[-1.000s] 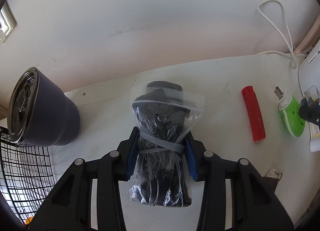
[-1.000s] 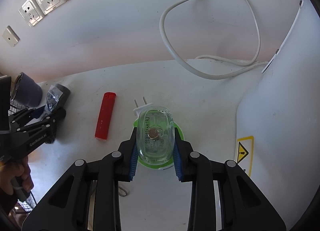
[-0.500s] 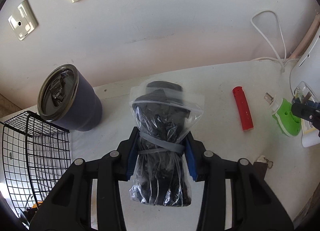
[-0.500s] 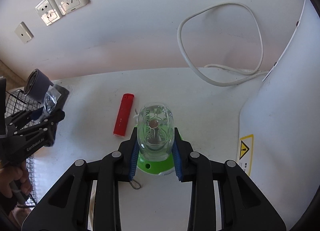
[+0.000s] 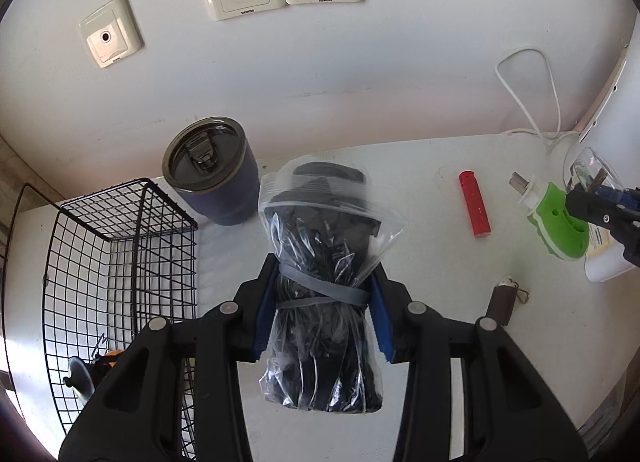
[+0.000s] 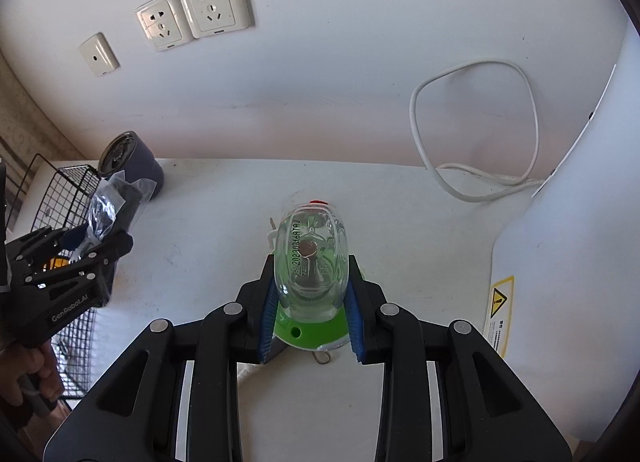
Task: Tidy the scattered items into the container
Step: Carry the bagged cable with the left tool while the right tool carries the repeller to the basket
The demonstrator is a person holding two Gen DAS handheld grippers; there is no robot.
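Observation:
My left gripper (image 5: 318,310) is shut on a clear plastic bag of black cables (image 5: 326,258) and holds it above the white table, just right of the black wire basket (image 5: 120,262). My right gripper (image 6: 310,290) is shut on a green plug-in device with a clear bottle (image 6: 310,262), lifted off the table; it also shows in the left wrist view (image 5: 560,222). A red lighter (image 5: 474,204) lies on the table between the two grippers. A small brown key pouch (image 5: 502,302) lies near the front.
A dark blue tumbler with a lid (image 5: 216,170) stands behind the basket by the wall. A white cable (image 6: 472,166) loops against the wall. A large white appliance (image 6: 572,262) fills the right side. The basket holds an orange item (image 5: 106,358).
Both grippers have risen and drawn back from the wall with their loads. The left one has moved left, so the basket and wall sockets have come into view.

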